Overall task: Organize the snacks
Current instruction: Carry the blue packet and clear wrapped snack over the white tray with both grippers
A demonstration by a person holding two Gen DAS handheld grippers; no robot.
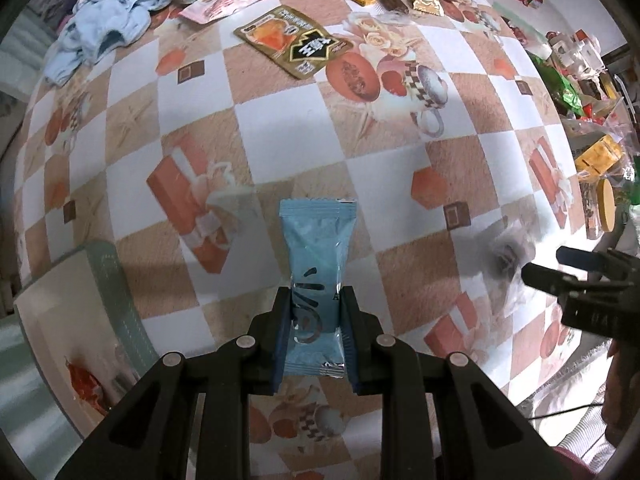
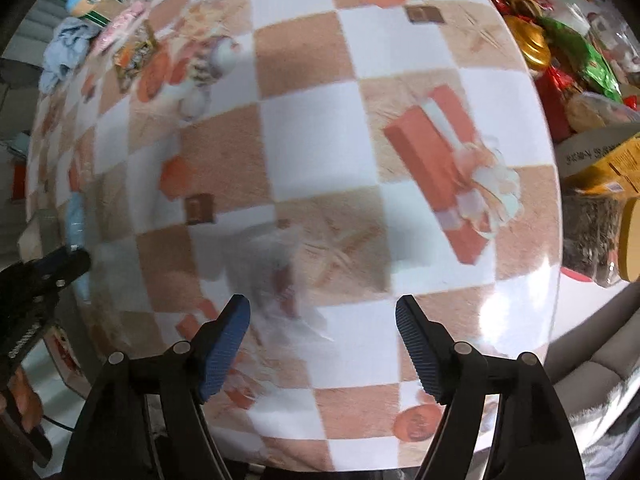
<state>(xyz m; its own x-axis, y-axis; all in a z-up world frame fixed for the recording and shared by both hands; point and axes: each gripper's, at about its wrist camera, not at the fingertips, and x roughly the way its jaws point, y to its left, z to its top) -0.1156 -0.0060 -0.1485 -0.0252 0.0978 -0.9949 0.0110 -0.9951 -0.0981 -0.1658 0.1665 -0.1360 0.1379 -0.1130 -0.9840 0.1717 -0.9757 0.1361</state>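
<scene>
Checkered tablecloth (image 1: 280, 128) lies bare between left tool (image 1: 316, 304)'s blue packet (image 1: 316, 256) and far snacks (image 1: 296, 42)

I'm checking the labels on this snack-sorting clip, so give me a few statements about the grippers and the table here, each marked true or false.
1. The left gripper is shut on a light blue snack packet. True.
2. The right gripper grips a snack. False: its fingers stand wide apart with nothing clamped between them; a blurred pale wrapper shows ahead of them.
3. A gold and black snack pouch lies flat on the checkered tablecloth. True.
4. The light blue cloth covers the blue packet. False: the cloth lies crumpled at the far left of the table, well apart from the packet.
5. A green-edged tray sits near the left gripper. True.
</scene>
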